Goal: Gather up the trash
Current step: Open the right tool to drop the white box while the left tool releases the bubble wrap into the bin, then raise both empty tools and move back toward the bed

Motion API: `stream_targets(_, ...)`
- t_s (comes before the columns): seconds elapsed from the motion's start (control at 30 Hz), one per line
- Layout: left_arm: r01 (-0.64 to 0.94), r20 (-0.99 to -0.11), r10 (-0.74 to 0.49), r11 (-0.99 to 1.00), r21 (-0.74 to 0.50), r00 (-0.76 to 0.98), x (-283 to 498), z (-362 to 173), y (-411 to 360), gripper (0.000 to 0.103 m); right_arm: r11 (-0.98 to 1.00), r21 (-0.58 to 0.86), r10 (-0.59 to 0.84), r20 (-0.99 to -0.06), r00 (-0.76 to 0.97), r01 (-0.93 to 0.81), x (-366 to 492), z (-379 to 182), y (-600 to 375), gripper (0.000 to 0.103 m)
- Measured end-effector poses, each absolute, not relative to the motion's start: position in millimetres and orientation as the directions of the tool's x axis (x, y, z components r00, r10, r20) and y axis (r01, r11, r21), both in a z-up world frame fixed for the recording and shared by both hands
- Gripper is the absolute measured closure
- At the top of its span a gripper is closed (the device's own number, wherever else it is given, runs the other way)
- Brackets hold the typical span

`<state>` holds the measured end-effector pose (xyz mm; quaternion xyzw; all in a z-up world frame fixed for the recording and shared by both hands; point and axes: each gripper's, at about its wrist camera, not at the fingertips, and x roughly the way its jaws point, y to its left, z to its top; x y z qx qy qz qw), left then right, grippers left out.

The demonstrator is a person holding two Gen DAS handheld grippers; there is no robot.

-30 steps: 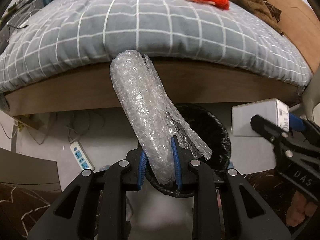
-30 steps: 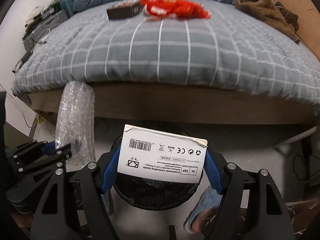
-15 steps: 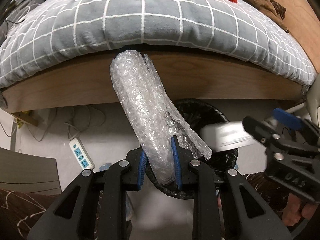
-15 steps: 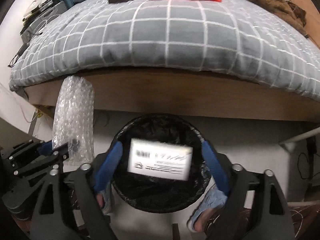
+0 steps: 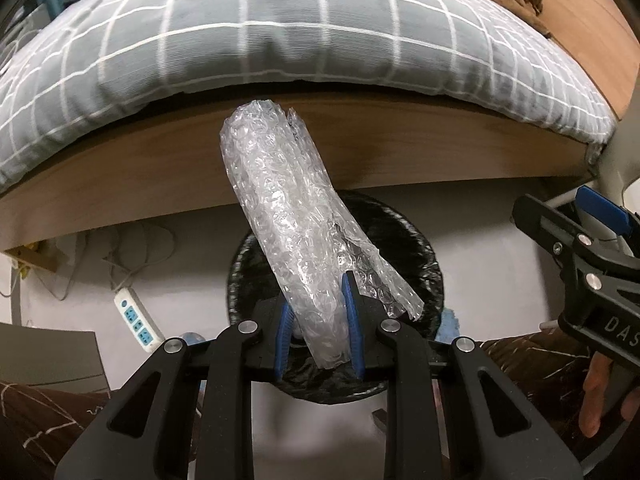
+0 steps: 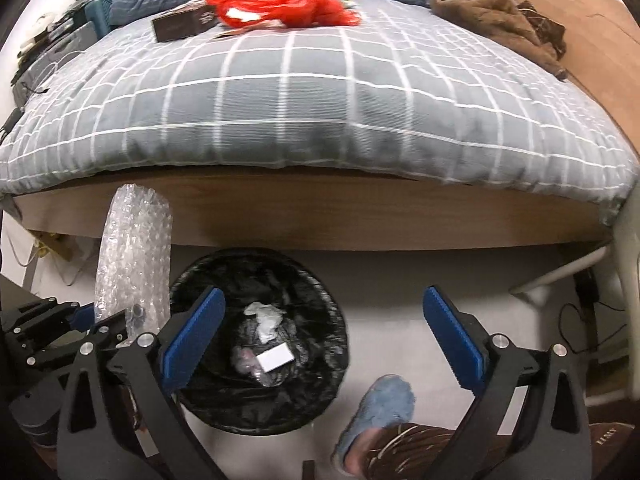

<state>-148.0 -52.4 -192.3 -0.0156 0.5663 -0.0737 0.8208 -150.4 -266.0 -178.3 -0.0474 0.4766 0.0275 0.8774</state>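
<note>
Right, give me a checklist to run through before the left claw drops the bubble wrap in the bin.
1. Left claw shut on the bubble wrap roll: ok.
2. Roll above the trash bin: ok, its lower end sits over the opening in the left wrist view.
3. White box in the bin, not blocking it: ok.
4. Right claw holding nothing: ok, its jaws are opening with nothing between them.
5. Right claw off the drop path: cannot tell, it hangs over the bin's right side.
6. Slipper beside the bin, not under the roll: ok.
</note>
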Motion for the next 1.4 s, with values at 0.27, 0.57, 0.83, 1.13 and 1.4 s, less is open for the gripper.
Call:
stream_targets(0.27, 0.117, -0.928, -0.143, 0.987, -0.109, 0.343, -146.4, -197.3, -66.5, 0.078, 0.998, -0.046, -0.01, -0.838, 0.545, -0.053, -147.6, -176.5, -282.4, 0.008)
stream_targets(0.57, 0.089, -0.921, -0.094, 0.994, -0.064, 0.379, -146.1, -193.6, -58.5, 0.039, 0.997, -0.047, -0.005, -0.832, 0.555, -0.062, -146.7, -173.9, -275.6, 0.008)
stream_targets(0.83, 0.064, -0.887, -0.055, 0.998, -0.028, 0.458, -143.7, -164.6, -48.7, 0.006, 0.998, -0.035, 0.005, -0.802, 0.597, -0.055, -144.3, -154.1, -271.7, 0.008)
stream_targets(1.13, 0.032, -0.845, -0.027, 0.999, -0.011, 0.535, -128.6, -117.4, -30.6, 0.006, 0.998, -0.02, 0.027, -0.745, 0.667, -0.063, -135.8, -115.2, -266.3, 0.008)
stream_targets(1.4, 0.002, -0.818, -0.022, 1.0, -0.025, 0.575, -100.2, -84.6, -14.4, 0.006, 0.996, -0.029, 0.043, -0.706, 0.706, -0.089, -115.0, -88.8, -257.4, 0.008)
